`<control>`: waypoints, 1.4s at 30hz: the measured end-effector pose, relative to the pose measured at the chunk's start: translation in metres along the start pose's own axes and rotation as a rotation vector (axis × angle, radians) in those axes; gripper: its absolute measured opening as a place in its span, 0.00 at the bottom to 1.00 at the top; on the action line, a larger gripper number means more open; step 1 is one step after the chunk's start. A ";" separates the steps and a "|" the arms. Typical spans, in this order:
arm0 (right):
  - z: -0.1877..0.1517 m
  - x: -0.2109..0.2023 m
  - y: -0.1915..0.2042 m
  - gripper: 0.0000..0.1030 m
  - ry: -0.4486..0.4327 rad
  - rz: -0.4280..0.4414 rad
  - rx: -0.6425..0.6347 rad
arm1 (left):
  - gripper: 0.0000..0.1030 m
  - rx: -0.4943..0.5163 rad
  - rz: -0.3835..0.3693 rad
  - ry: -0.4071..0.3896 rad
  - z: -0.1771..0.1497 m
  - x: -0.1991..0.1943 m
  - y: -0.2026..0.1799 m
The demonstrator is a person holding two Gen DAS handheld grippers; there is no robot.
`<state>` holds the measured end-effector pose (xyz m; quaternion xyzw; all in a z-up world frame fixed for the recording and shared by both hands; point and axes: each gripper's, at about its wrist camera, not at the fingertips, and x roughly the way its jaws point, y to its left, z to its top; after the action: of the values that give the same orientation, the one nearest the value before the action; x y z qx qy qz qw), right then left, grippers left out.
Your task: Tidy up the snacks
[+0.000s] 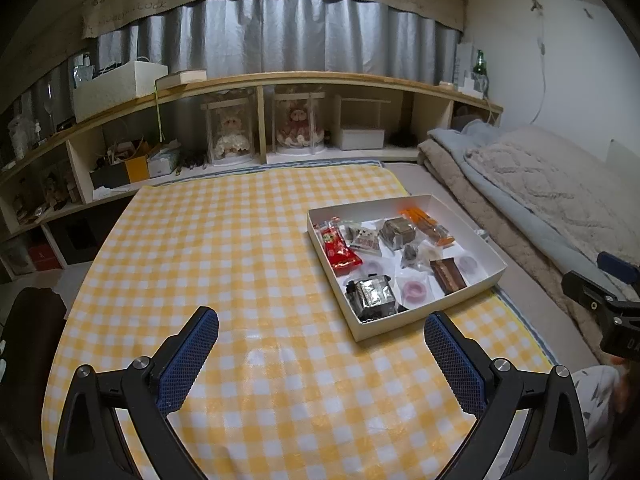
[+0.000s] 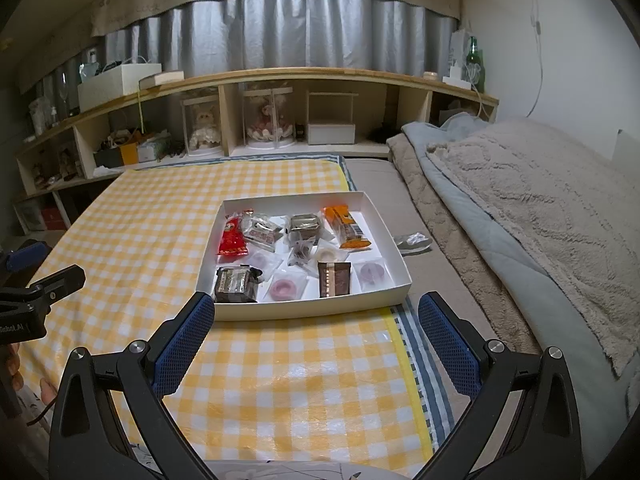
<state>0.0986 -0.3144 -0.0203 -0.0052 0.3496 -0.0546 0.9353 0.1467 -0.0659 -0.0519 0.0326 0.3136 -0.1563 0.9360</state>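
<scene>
The shallow white cardboard box (image 2: 384, 216) of crinkly wrapped snacks sits centre frame at the yellow checked cloth's (image 2: 280, 380) right edge, so the empty, wide-open right gripper (image 2: 316, 344) and left gripper (image 1: 320, 348) might, probably, shove it off.

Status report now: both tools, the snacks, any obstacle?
Left tool open, empty. Right tool open, empty. Snacks all in white box on checked cloth. Nothing blocks.
</scene>
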 end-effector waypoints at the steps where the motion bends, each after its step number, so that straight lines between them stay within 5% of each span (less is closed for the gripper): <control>1: 0.000 0.000 0.000 1.00 0.000 0.001 0.001 | 1.00 0.001 0.000 -0.001 0.000 0.001 0.000; 42: 0.000 -0.001 0.000 1.00 -0.003 0.004 0.006 | 1.00 -0.002 0.006 -0.004 -0.002 -0.001 -0.005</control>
<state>0.0976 -0.3143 -0.0201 -0.0016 0.3479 -0.0537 0.9360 0.1438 -0.0700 -0.0527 0.0323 0.3116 -0.1532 0.9372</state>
